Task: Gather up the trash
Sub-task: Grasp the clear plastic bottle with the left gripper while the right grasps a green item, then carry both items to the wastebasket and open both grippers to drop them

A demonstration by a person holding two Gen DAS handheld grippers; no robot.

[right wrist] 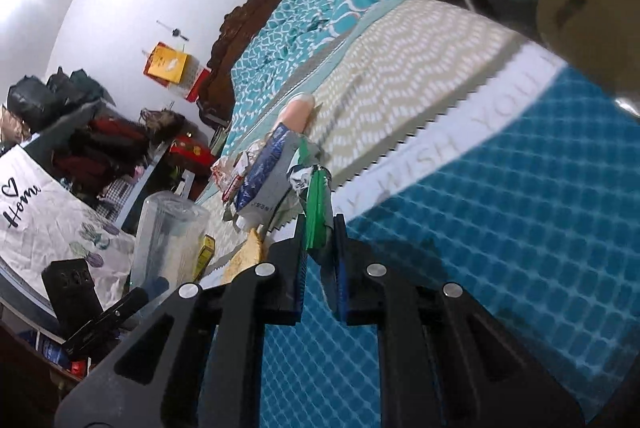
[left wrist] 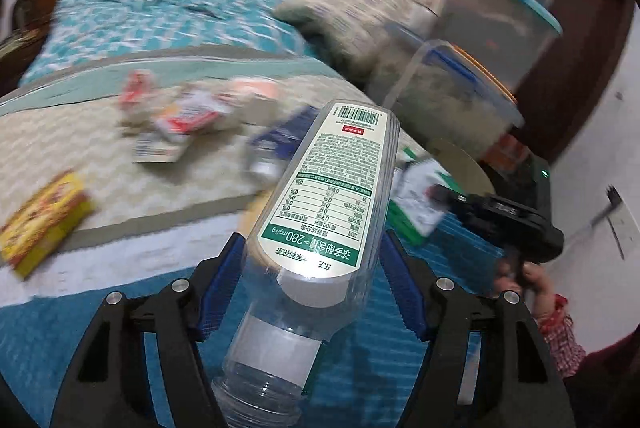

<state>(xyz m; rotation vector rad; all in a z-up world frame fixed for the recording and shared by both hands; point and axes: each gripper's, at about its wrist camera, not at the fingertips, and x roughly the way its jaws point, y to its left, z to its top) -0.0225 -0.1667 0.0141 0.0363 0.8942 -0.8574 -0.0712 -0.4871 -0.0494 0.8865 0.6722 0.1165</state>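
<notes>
My left gripper (left wrist: 310, 282) is shut on a clear plastic bottle (left wrist: 320, 212) with a green and white label, held above the bed. In the left wrist view the right gripper (left wrist: 436, 194) holds a green and white wrapper (left wrist: 416, 200) at the right. In the right wrist view my right gripper (right wrist: 320, 264) is shut on that green wrapper (right wrist: 316, 204). More trash lies on the bed: red and white packets (left wrist: 180, 112), a blue packet (left wrist: 280, 140), a yellow box (left wrist: 44, 224). The blue packet (right wrist: 260, 172) also shows in the right wrist view.
The bed has a beige zigzag blanket (left wrist: 80, 148), a blue checked cover (right wrist: 500, 208) and a teal quilt (left wrist: 140, 4). Stacked clear storage bins (left wrist: 500, 20) stand at the right. A clear container (right wrist: 164, 240) and cluttered shelves (right wrist: 80, 132) are on the other side.
</notes>
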